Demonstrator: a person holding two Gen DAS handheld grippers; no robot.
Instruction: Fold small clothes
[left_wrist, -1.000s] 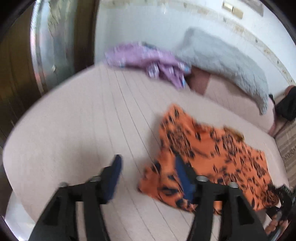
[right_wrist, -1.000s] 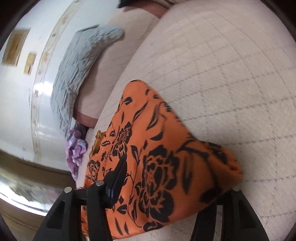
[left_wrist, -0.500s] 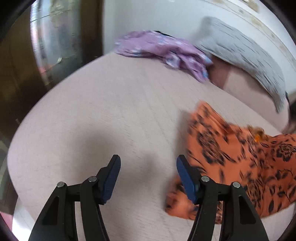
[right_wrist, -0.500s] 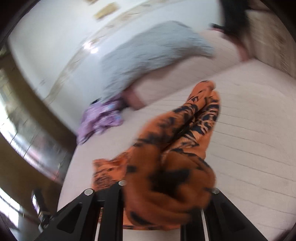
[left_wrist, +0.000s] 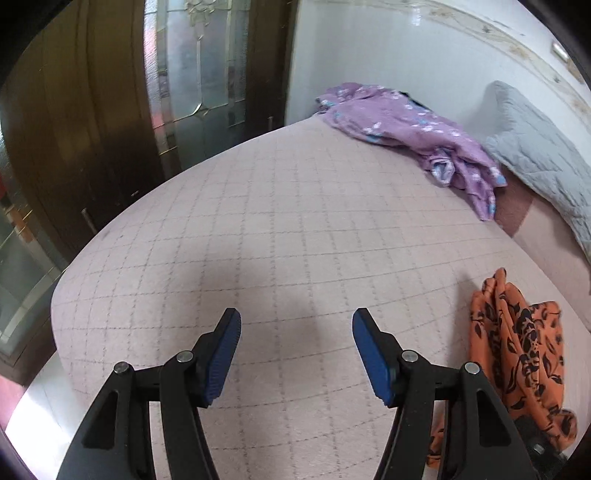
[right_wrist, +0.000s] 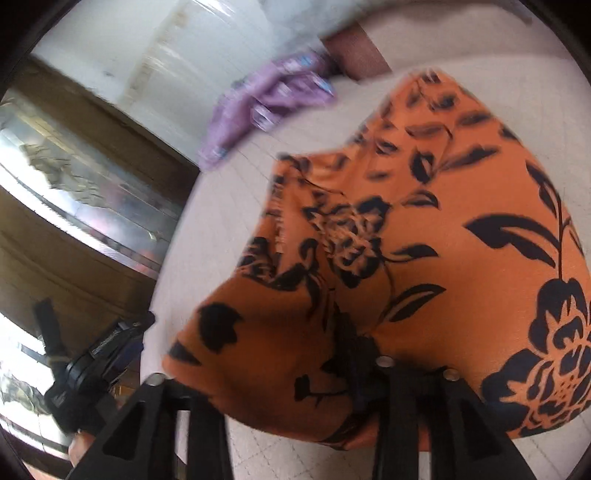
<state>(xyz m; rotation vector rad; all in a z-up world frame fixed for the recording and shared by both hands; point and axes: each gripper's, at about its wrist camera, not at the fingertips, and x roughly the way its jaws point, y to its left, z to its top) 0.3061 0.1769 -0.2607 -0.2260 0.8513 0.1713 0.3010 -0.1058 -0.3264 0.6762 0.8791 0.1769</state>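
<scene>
Bed (left_wrist: 295, 229), quilted in pale pink squares, takes up most of both views and serves as the folding surface; most of it lies bare. At its far edge a grey pillow (left_wrist: 535, 147) leans near the wall, and just beside it a purple garment (left_wrist: 417, 129) sits in a loose heap, not folded at all as far as can be seen. The orange garment (right_wrist: 424, 240) with the black flower print is the piece in hand: in the left wrist view it is bunched at the right side of the bed, and in the right wrist view it drapes over the right tongs (right_wrist: 295, 369), hiding the pads. Those jaws have just been opening, with orange cloth over and between them, but whether the pads press on it cannot be told from these blurred pictures. The left tongs (left_wrist: 295, 354) stand open over bare quilt with nothing between the pads, well apart from the orange cloth. My judgement is that the task is at an early to middle stage: the orange piece looks gathered or roughly doubled, not a neat flat fold, so it likely needs straightening and another fold, and the purple garment is yet to be started.
</scene>
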